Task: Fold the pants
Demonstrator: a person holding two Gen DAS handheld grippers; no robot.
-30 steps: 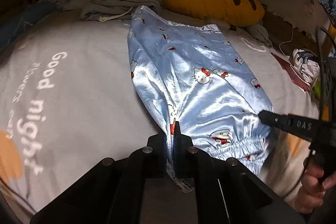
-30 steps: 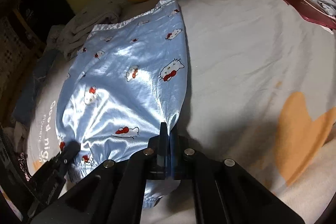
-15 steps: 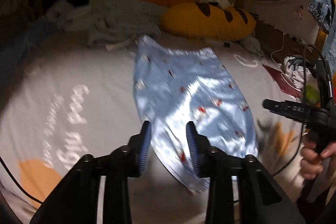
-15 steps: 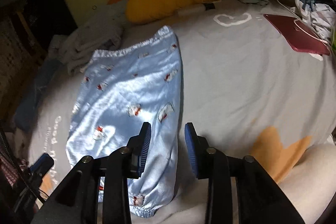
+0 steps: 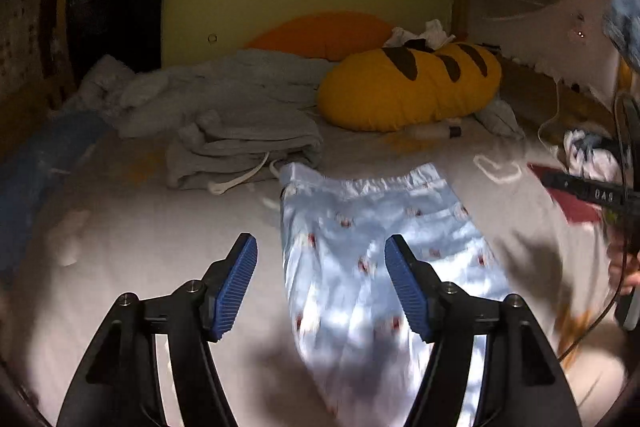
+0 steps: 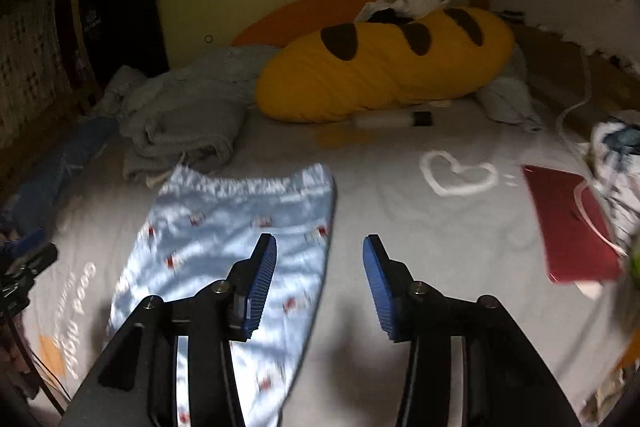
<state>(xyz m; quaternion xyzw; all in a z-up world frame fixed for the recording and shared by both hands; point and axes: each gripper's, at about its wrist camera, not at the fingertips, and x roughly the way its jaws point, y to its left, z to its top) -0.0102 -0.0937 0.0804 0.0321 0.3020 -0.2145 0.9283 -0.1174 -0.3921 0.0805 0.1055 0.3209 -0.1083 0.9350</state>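
Note:
Light blue satin pants [image 5: 376,259] with a cartoon cat print lie flat on the grey bedsheet [image 5: 140,239], folded lengthwise, one end by the grey clothes. They also show in the right wrist view [image 6: 224,239]. My left gripper [image 5: 320,283] is open and empty, raised above the pants' left edge. My right gripper [image 6: 318,283] is open and empty, raised above the pants' right edge. The right gripper's tip shows at the right of the left wrist view [image 5: 584,191].
A yellow bread-shaped pillow [image 6: 384,63] lies at the bed's head. Folded grey clothes [image 5: 244,143] sit just beyond the pants. A red tablet [image 6: 568,219] with a white cable lies at the right, beside crumpled clothes [image 6: 616,151]. A white tube [image 6: 392,119] lies under the pillow.
Both grippers were shut on the pants' near end one second ago. Both have opened, let the pants go onto the bed, and pulled up and back.

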